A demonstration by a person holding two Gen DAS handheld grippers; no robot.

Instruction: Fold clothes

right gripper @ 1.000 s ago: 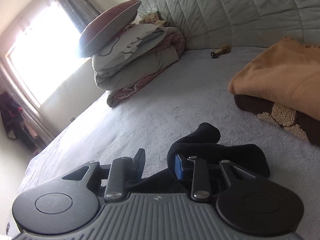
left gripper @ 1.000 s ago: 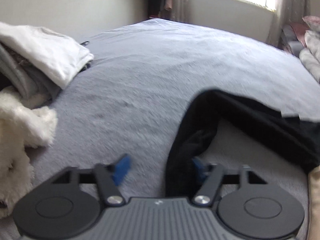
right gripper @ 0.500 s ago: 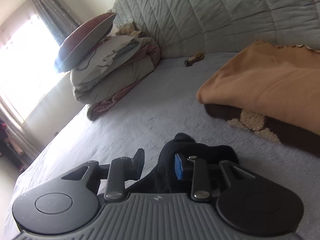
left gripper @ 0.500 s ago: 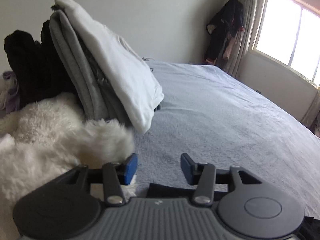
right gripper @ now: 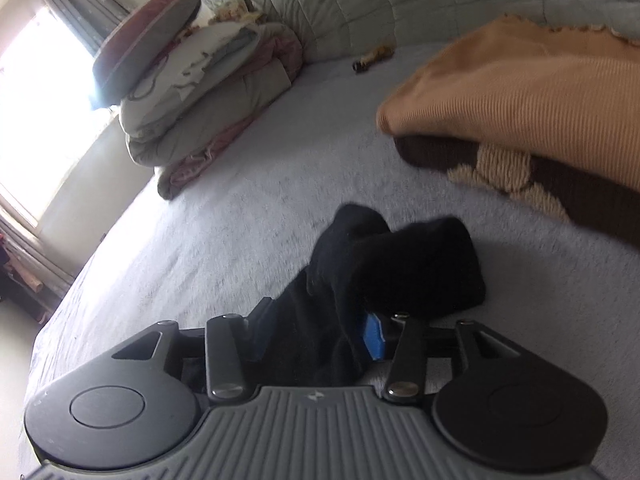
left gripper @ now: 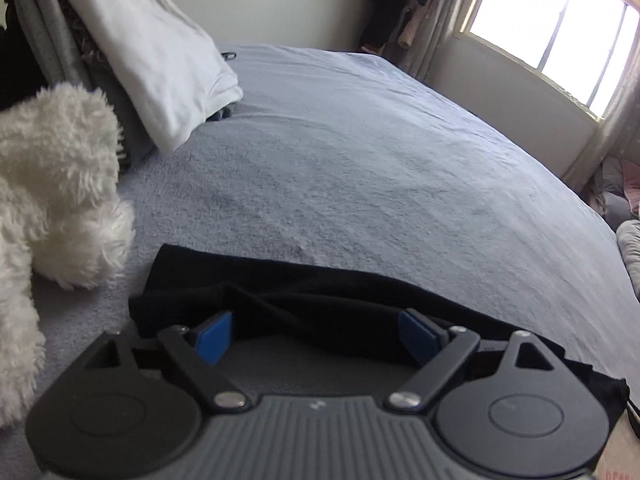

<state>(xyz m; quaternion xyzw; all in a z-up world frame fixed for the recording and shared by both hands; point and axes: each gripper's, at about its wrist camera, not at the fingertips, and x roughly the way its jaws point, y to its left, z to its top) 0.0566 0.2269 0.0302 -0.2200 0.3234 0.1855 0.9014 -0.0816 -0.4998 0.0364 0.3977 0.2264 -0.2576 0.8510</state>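
The blue-grey bed (left gripper: pixel 380 168) is stretching away beyond both sets of fingers, and the black garment (left gripper: pixel 304 292) is lying across it just ahead of them. The left gripper (left gripper: pixel 316 336) has just been opening; its fingers are standing spread, touching nothing. The right gripper (right gripper: pixel 320 332) has been widening too, with bunched black cloth sitting between its fingers, no longer clearly pinched. The fabric looks light, limp and prone to slumping, so taking it by an edge or corner seems best.

garment (left gripper: pixel 280 292) on bed (left gripper: pixel 360 160); fleece (left gripper: pixel 60 184) left; stack (left gripper: pixel 152 60) behind
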